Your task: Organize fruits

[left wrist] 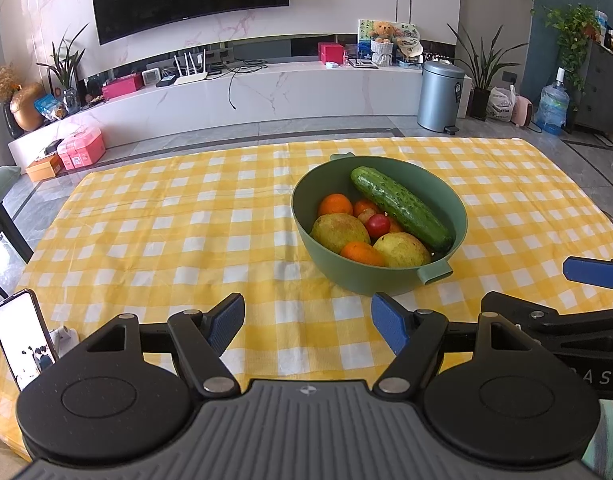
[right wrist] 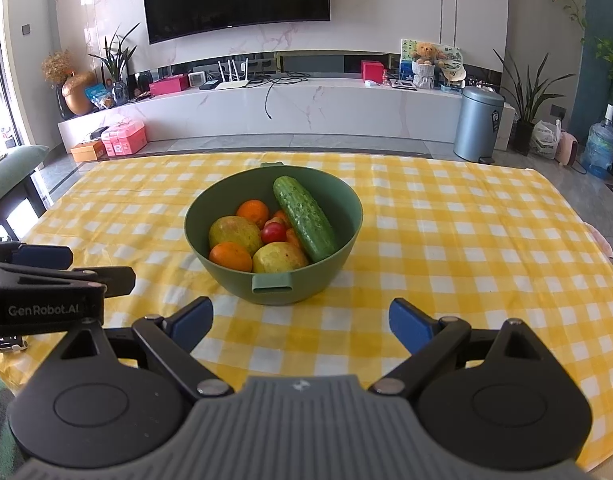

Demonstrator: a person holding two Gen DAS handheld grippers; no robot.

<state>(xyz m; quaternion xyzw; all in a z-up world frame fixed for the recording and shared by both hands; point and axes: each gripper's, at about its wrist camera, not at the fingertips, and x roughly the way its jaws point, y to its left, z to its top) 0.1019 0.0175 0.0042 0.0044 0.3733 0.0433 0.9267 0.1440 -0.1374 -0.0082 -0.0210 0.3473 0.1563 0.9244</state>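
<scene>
Left wrist view: the left tongs [left wrist: 307, 323] gape apart, empty, above the checkered tabletop [left wrist: 178, 216]. The right tongs [right wrist: 301, 319] gape too, just short of the green bowl [right wrist: 226, 276] holding a cucumber [right wrist: 305, 218], oranges and pears.

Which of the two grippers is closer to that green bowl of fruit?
Right, slightly. The right gripper faces the green plastic bowl squarely; the left gripper sits beside it, leaving the bowl off to its right. Both open, neither touching.

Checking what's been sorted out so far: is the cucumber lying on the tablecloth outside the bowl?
No, the cucumber lies inside the green bowl, resting on the other fruit.
</scene>
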